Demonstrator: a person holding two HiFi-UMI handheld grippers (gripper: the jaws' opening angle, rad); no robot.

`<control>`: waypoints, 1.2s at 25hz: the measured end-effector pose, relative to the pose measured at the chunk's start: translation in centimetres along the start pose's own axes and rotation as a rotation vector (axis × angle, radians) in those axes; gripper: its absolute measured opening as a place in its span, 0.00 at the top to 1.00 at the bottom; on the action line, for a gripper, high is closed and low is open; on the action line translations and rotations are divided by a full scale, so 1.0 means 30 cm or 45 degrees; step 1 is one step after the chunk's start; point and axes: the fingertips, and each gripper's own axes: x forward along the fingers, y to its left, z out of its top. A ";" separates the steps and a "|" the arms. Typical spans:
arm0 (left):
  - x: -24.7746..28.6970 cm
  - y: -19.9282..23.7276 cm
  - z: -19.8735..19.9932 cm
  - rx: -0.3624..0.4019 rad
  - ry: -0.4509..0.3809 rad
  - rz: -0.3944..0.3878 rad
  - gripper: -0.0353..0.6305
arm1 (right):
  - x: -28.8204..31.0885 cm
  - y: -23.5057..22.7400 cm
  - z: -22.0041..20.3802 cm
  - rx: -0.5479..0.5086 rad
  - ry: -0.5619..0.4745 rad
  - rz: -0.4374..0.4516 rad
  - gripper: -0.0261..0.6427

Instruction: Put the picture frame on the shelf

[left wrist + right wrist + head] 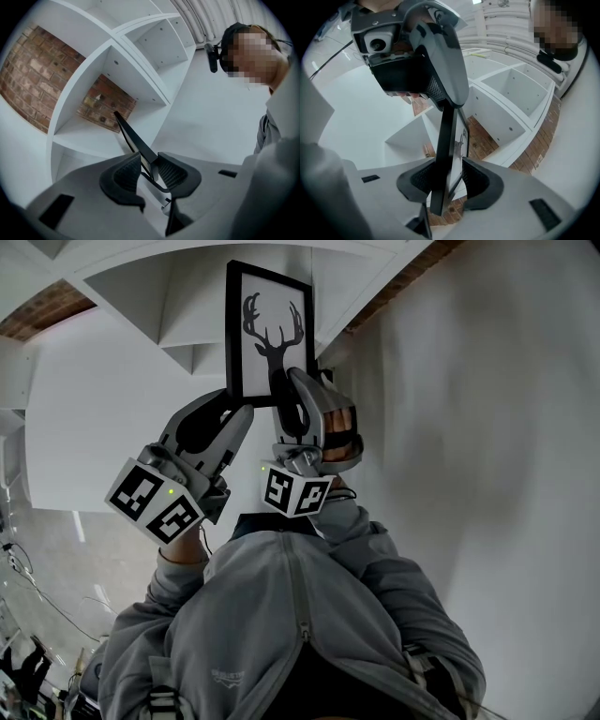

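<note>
One picture frame (270,334) between both pairs of fingers (483,180); left gripper (149,172) tight, right gripper (449,180) open

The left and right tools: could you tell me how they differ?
The left tool meets the picture frame at its lower left corner, the right tool at its bottom edge. The left tool seems to pinch it; the right tool's jaws look slightly apart. Both have the frame between their jaws.

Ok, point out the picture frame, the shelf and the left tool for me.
picture frame (270,334), head view, on the deer print.
shelf (86,135), left gripper view, on a white board.
left tool (149,165), left gripper view, midway between its fingertips.
</note>
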 end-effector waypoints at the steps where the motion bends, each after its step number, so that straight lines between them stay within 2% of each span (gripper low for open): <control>1: 0.000 0.006 0.000 -0.016 -0.009 0.004 0.78 | -0.007 0.003 -0.005 -0.002 -0.005 0.008 0.74; 7: 0.004 0.053 -0.005 -0.100 -0.041 0.006 0.79 | -0.062 0.015 -0.037 0.058 -0.051 0.057 0.72; 11: 0.006 0.075 -0.007 -0.114 -0.042 0.012 0.81 | -0.111 0.020 -0.070 0.260 -0.088 0.139 0.72; 14: 0.007 0.090 -0.005 -0.159 -0.066 0.013 0.81 | -0.119 0.018 -0.083 0.553 -0.129 0.244 0.71; 15: 0.009 0.095 -0.005 -0.171 -0.072 0.014 0.81 | -0.119 0.012 -0.081 0.677 -0.152 0.280 0.71; 18: 0.012 0.106 -0.004 -0.200 -0.083 0.014 0.81 | -0.125 -0.025 -0.079 1.159 -0.248 0.342 0.69; 20: 0.012 0.109 -0.003 -0.216 -0.090 0.012 0.82 | -0.133 -0.043 -0.105 1.393 -0.293 0.386 0.68; 23: 0.013 0.106 -0.002 -0.213 -0.088 0.015 0.82 | -0.130 -0.045 -0.159 1.744 -0.281 0.428 0.68; 27: 0.014 0.108 -0.005 -0.210 -0.081 0.019 0.82 | -0.093 -0.012 -0.184 2.083 -0.268 0.539 0.67; 30: 0.013 0.111 -0.005 -0.216 -0.084 0.019 0.82 | -0.057 -0.013 -0.172 2.307 -0.348 0.638 0.67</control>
